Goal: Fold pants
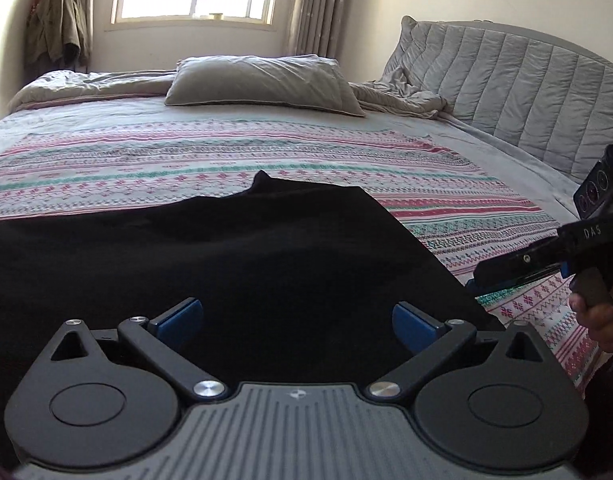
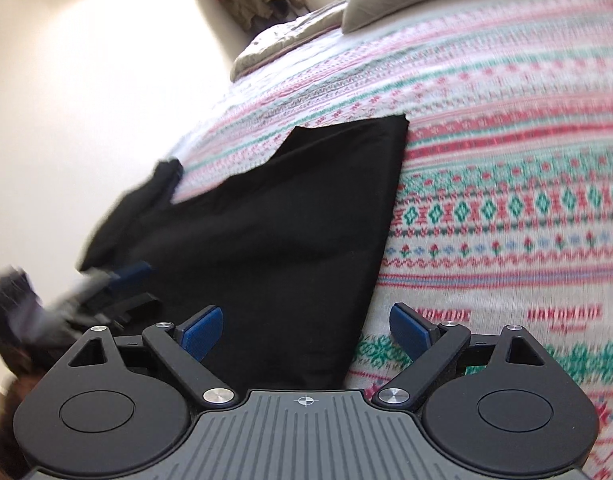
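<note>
Left wrist view: pants (image 1: 210, 264) spread flat across near part of bed (image 1: 266, 148), straight edge running far-to-near on right. Left gripper (image 1: 297, 316) hovering over near cloth, jaws wide apart, holding nothing. Right gripper (image 1: 518, 268) just right of that edge, low over the bedspread; jaw gap unclear here. Pillow (image 1: 262, 84) far off, plenty of bare bedspread between.

Right wrist view, blurred: right gripper (image 2: 306, 330) straddling the pants' (image 2: 290, 216) straight edge, jaws wide, empty. One leg trailing off left bed side.

Risks: pinching bedspread along with cloth; grabbing single layer, skewing fold; hanging leg dragging pants off left side.
</note>
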Available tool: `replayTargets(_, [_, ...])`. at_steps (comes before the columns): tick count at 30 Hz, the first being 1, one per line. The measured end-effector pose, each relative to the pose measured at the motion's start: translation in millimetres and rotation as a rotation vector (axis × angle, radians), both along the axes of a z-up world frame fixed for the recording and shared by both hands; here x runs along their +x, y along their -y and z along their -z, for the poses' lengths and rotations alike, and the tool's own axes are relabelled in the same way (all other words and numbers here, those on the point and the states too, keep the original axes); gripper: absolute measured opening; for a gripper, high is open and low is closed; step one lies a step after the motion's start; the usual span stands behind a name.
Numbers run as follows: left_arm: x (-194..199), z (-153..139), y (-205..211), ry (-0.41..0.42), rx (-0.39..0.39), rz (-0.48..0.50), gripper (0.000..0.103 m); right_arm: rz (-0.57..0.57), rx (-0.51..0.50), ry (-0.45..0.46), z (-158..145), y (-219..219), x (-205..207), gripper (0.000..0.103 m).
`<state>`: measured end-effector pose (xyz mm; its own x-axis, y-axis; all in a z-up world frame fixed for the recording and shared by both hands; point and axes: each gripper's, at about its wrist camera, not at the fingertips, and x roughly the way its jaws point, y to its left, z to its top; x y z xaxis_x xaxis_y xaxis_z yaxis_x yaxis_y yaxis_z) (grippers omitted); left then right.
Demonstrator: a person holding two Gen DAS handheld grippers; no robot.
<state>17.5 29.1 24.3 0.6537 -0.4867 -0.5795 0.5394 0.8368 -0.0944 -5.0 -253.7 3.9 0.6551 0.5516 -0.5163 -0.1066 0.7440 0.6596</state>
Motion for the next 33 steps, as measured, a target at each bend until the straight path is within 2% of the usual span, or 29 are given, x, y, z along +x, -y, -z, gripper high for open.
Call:
replayTargets(2, [-0.2, 2.1, 5.4, -0.022, -0.012, 0.015, 0.103, 0.017, 0.079, -0.040, 8.2, 5.3, 3.3, 0.076])
replayTargets(3, [0.3, 3.1, 7.4, -0.033, -0.022, 0.020, 0.103, 0.029, 0.096, -0.055, 12.2, 7.1, 5.2, 0.066])
replayTargets(4, [0.3, 2.8, 9.1, -0.046, -0.034, 0.023, 0.103, 0.044, 0.099, -0.061, 14.8, 8.4, 6.3, 0.054])
replayTargets(5, [1.8, 3.2, 11.1, -0.059, -0.048, 0.026, 0.103, 0.057, 0.101, -0.066, 16.4, 10.2, 7.3, 0.049])
replayTargets(7, [3.4, 1.7, 14.2, -0.083, -0.083, 0.026, 0.103, 0.087, 0.111, -0.080, 18.3, 15.4, 8.1, 0.030])
replayTargets(9, [7.0, -0.4, 16.4, -0.106, -0.119, 0.026, 0.103, 0.107, 0.103, -0.076, 18.3, 16.9, 7.2, 0.021])
replayTargets(12, [18.0, -3.3, 20.2, -0.152, -0.174, 0.028, 0.103, 0.106, 0.057, -0.040, 11.5, 10.0, 4.2, 0.018])
replayTargets(20, [54.2, -3.0, 30.1, -0.351, -0.350, 0.040, 0.081, 0.041, -0.004, 0.091, -16.6, -18.9, 5.5, 0.017])
replayTargets(22, [59.6, -4.8, 32.5, -0.380, -0.371, 0.045, 0.080, 0.022, -0.010, 0.102, -19.9, -26.9, 9.9, 0.017])
replayTargets(29, [73.9, -12.9, 34.8, -0.404, -0.350, 0.091, 0.079, -0.055, -0.061, 0.128, -28.1, -62.5, 31.9, 0.017])
replayTargets(33, [82.5, -10.6, 36.3, -0.415, -0.304, 0.107, 0.077, -0.101, -0.082, 0.130, -27.4, -80.1, 40.5, 0.017])
